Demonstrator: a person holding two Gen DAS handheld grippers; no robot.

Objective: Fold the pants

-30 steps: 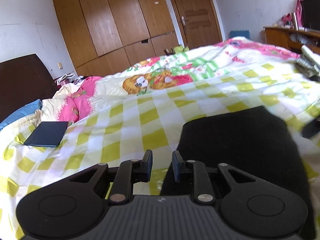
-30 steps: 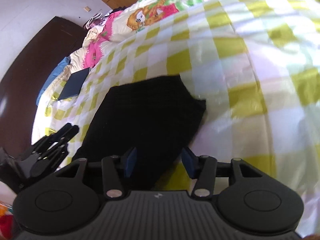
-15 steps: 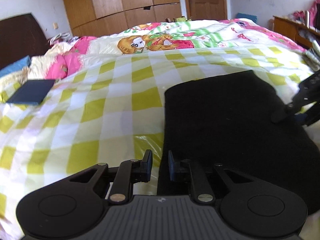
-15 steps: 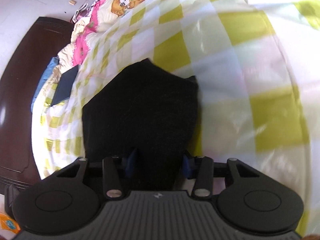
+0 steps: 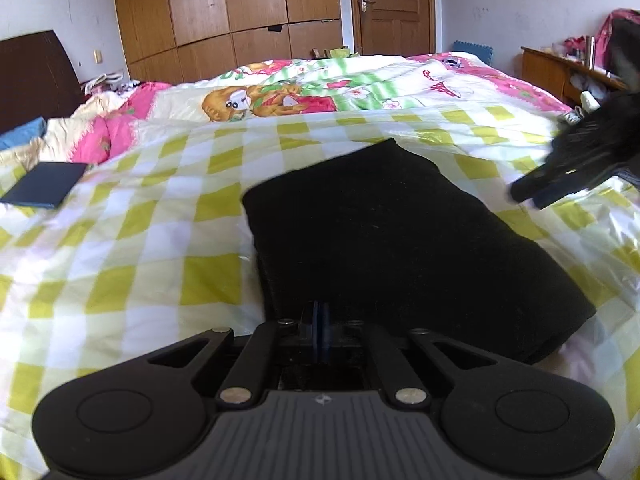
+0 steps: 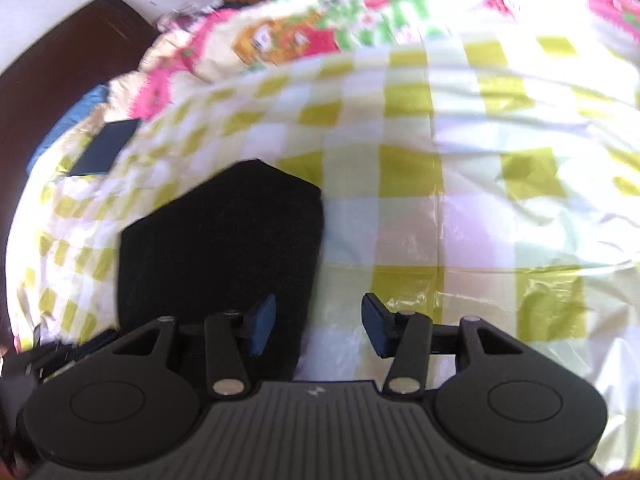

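The black pants [image 5: 400,240] lie folded into a flat rectangle on the yellow-and-white checked sheet [image 5: 160,240]. My left gripper [image 5: 320,320] is shut, its blue pads pressed together just over the pants' near edge. No fabric shows between the pads. My right gripper [image 6: 318,312] hangs above the pants' [image 6: 224,240] right edge. Its jaws are opening and nothing is between them; the left finger is over black cloth, the right over bare sheet. In the left wrist view the right gripper [image 5: 524,196] appears blurred at the far right, above the sheet.
A flat dark blue book [image 5: 44,188] lies on the bed at the left, near a dark headboard [image 5: 32,76]. A pink cartoon quilt [image 5: 280,92] covers the far half of the bed. A wooden wardrobe [image 5: 224,12], a door [image 5: 392,4] and a desk [image 5: 560,68] stand beyond it.
The left gripper's jaws have closed and it has shifted from the pants' left edge onto the cloth. The right gripper has let go of the pants, risen, rolled and spread its jaws.
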